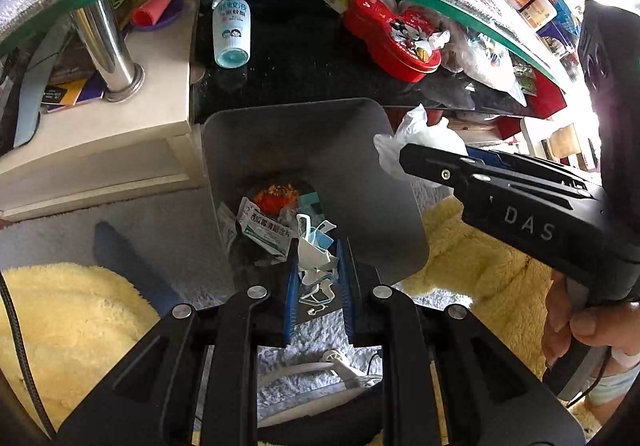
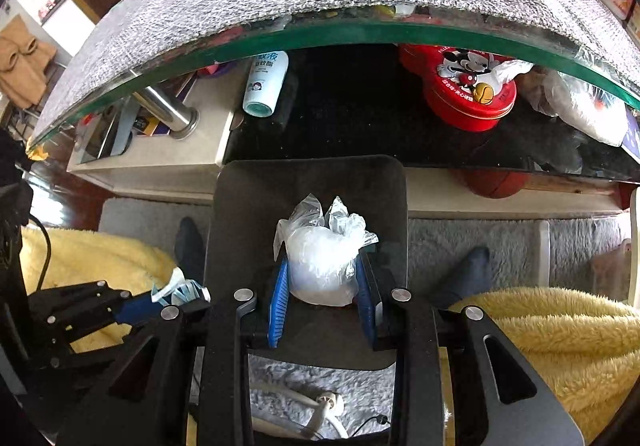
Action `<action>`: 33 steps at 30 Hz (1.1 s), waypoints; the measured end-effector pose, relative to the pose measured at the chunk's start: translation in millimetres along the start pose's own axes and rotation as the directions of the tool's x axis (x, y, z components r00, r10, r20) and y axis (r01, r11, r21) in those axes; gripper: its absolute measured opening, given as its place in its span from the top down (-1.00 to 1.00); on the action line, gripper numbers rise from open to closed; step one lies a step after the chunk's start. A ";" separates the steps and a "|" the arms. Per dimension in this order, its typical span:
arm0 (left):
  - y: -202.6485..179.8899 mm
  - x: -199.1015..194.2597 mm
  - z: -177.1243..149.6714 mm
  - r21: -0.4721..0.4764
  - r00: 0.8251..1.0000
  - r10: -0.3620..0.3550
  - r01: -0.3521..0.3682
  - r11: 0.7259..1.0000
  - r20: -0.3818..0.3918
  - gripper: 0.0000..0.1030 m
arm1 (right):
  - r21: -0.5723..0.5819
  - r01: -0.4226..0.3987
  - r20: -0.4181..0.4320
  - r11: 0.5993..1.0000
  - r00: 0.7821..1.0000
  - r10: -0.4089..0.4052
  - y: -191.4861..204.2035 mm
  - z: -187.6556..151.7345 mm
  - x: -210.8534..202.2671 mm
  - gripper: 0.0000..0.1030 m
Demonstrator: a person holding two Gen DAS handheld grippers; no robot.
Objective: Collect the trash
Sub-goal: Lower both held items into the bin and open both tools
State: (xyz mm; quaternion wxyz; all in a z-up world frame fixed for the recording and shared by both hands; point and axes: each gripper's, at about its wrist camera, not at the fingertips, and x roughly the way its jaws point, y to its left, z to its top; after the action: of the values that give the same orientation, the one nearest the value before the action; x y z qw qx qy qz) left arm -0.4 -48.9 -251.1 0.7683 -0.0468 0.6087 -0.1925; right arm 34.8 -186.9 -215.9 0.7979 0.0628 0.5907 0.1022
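Left gripper [image 1: 318, 278]: blue pads closed on a crumpled face mask [image 1: 314, 260], white and light blue. The mask hangs bunched between the pads, its long axis running roughly along the fingers, ear loops dangling at the near end. It is held above the near rim of the grey bin [image 1: 384, 181].

Right gripper [image 2: 324, 282]: fingers part way closed, clamped on a knotted clear plastic bag [image 2: 322, 258] of white contents. The bag stands upright, its twisted ends pointing up and away from the camera, directly over the bin opening.

Inside the bin, visible from the left wrist view: a white and green packet [image 1: 266, 228] and orange scraps [image 1: 276, 197] at the bottom.

The bin stands on a grey carpet [image 2: 472, 238], against a low table. On the dark shelf beyond lie a spray bottle [image 1: 231, 25] on its side and a red tin [image 2: 468, 89]. A glass tabletop [image 2: 360, 31] with a grey cloth spans above.
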 end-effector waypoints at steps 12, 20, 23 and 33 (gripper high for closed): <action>6.2 4.1 2.8 -0.027 1.000 0.006 -0.006 1.000 -0.013 0.23 | 0.020 0.014 -0.021 1.000 1.000 -0.014 -5.2 5.1 6.2 0.18; 6.7 -9.8 9.9 -0.014 0.998 0.055 -0.054 0.998 0.028 -0.22 | 0.044 0.032 0.013 0.999 0.999 -0.033 -13.4 14.2 -2.6 -0.52; 6.3 -22.0 14.7 -0.003 0.996 0.073 -0.073 0.997 0.058 -0.37 | 0.055 0.030 0.037 0.998 0.999 -0.032 -16.5 18.7 -11.9 -0.65; 5.8 -70.0 50.4 0.006 0.983 0.081 -0.083 0.997 0.166 -0.55 | 0.068 0.026 0.163 0.997 0.986 -0.037 -22.5 55.5 -65.3 -0.78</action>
State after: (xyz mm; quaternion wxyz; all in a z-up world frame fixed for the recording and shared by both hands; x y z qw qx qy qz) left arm 36.2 -27.0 -175.8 0.8237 -0.0323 0.5430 -0.1601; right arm 71.5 -223.1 -143.8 0.8428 0.0879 0.5271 0.0646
